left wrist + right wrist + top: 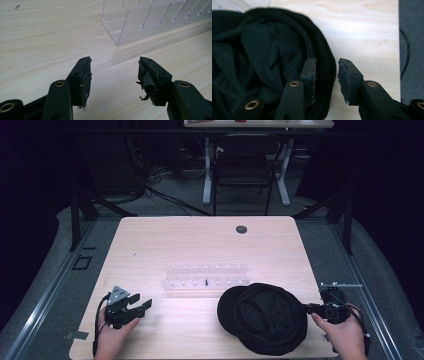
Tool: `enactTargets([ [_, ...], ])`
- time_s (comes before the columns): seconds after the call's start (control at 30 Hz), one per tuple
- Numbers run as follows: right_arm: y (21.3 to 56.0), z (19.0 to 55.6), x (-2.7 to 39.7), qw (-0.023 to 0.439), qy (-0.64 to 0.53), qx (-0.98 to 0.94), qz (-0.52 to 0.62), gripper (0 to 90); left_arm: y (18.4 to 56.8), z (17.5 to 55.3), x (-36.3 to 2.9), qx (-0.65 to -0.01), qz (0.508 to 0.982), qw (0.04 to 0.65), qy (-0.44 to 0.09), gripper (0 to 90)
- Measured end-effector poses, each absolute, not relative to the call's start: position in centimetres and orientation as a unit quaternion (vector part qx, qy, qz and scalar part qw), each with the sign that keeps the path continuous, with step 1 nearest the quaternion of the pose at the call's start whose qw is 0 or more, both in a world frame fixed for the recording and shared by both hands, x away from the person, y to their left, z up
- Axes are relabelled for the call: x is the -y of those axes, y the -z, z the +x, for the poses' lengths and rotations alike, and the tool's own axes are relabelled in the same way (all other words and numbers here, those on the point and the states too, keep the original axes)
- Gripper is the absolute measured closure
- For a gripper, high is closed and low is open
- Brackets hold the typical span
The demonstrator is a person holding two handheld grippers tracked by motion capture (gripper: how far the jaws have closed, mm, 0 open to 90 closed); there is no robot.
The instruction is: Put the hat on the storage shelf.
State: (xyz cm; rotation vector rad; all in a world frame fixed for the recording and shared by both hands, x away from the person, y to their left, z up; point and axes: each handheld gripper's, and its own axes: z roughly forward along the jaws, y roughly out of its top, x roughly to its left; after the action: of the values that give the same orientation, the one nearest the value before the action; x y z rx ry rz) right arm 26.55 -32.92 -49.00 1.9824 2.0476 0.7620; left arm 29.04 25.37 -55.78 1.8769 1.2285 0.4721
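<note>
A dark room surrounds a pale wooden table [150, 245], with a chair [245, 167] and another table's legs on the grey floor beyond its far edge. Near the front right corner lies a black cloth hat [265, 317], round, limp and creased, its thick rolled rim facing the right edge. In the right gripper view the fabric falls in soft folds inside that rim. At the middle of the table stands a clear plastic rack [205, 277] with two rows of slots; one small dark piece [206, 282] stands in the front row, and I cannot tell what it is. A round dark grommet [241, 229] sits near the far edge. The left gripper [142, 306], held near the front left corner, has its jaws spread wide over bare wood. The right gripper [326, 78] is narrowly parted, its jaws straddling the hat's rim without clearly pinching it.
</note>
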Motion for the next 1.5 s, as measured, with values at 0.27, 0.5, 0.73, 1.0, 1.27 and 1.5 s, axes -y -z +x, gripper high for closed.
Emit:
enactTargets([
  [0.27, 50.2, 26.4, 33.3, 0.058, -0.225, -0.693, 0.682, 71.6, 55.8, 29.0, -25.2, -0.486, 0.751, 0.408, -0.185, 44.1],
  [0.5, 50.9, 27.1, 33.4, 0.034, -0.225, -0.689, 0.689, 87.3, 55.9, 29.1, -25.0, -0.483, 0.753, 0.407, -0.186, 44.1],
  [0.73, 50.1, 29.3, 33.6, 0.056, -0.215, -0.693, 0.686, 87.8, 55.9, 29.1, -25.0, -0.484, 0.752, 0.408, -0.186, 44.1],
  [1.0, 50.4, 30.9, 34.1, 0.05, -0.211, -0.684, 0.696, 86.3, 55.9, 29.1, -25.0, -0.484, 0.752, 0.407, -0.185, 44.1],
  [1.27, 50.2, 31.5, 34.4, 0.02, -0.187, -0.695, 0.694, 82.0, 55.9, 29.1, -25.0, -0.484, 0.752, 0.407, -0.185, 44.1],
  [1.5, 50.3, 32.1, 34.5, -0.009, -0.15, -0.706, 0.692, 79.6, 56.0, 29.1, -24.9, -0.484, 0.753, 0.406, -0.184, 44.1],
])
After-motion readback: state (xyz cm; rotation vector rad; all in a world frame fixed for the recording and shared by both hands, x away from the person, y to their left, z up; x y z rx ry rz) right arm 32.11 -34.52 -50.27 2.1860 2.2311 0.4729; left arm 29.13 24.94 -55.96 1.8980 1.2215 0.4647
